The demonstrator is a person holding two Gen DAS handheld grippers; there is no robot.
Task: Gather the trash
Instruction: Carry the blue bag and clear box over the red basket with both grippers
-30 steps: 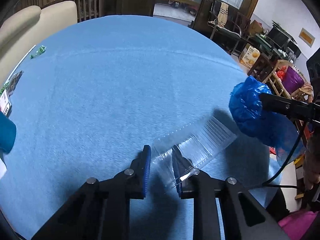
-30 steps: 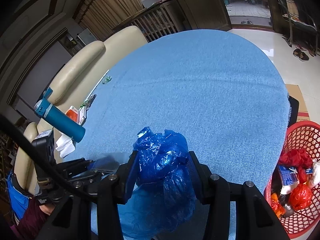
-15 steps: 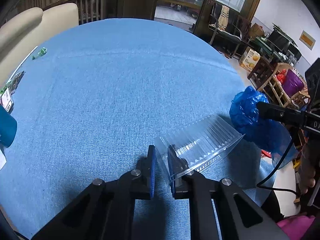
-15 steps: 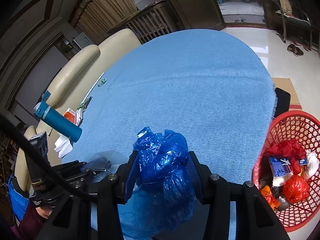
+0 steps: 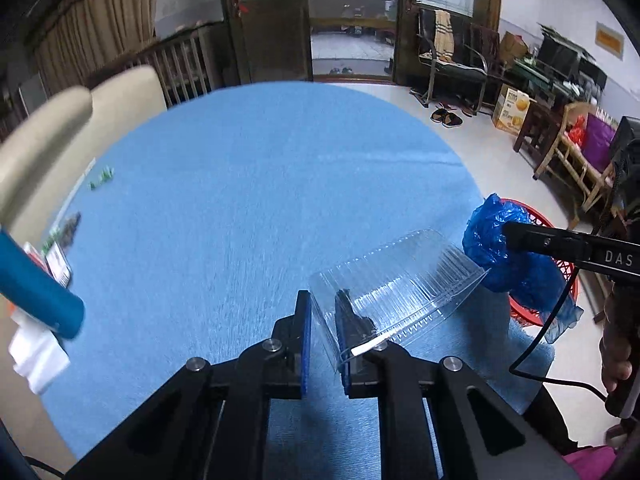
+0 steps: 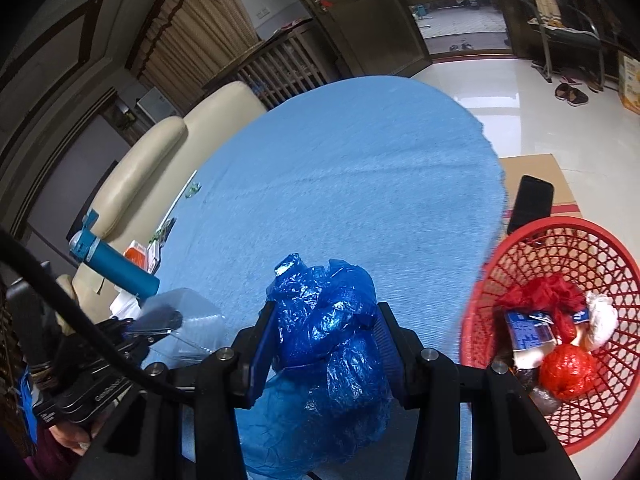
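My left gripper (image 5: pixel 325 320) is shut on the wall of a clear ribbed plastic container (image 5: pixel 394 280) and holds it lifted above the blue tablecloth (image 5: pixel 248 200). My right gripper (image 6: pixel 326 344) is shut on a crumpled blue plastic bag (image 6: pixel 328 336), held over the table's near right edge. The bag also shows in the left wrist view (image 5: pixel 508 256), beside the container. A red mesh trash basket (image 6: pixel 568 248) with several pieces of trash stands on the floor to the right of the table. The container shows in the right wrist view (image 6: pixel 188 320) at lower left.
A blue cylinder (image 6: pixel 116 260), white tissue (image 5: pixel 36 356), packets (image 5: pixel 60 260) and a small green scrap (image 5: pixel 102 178) lie along the table's left edge by cream chairs (image 6: pixel 168 136). A black phone (image 6: pixel 530 204) and cardboard (image 6: pixel 532 172) lie beyond the basket.
Both grippers have lifted and swung right toward the basket. The clear container has risen off the cloth in the left gripper. The basket shows more fully now.
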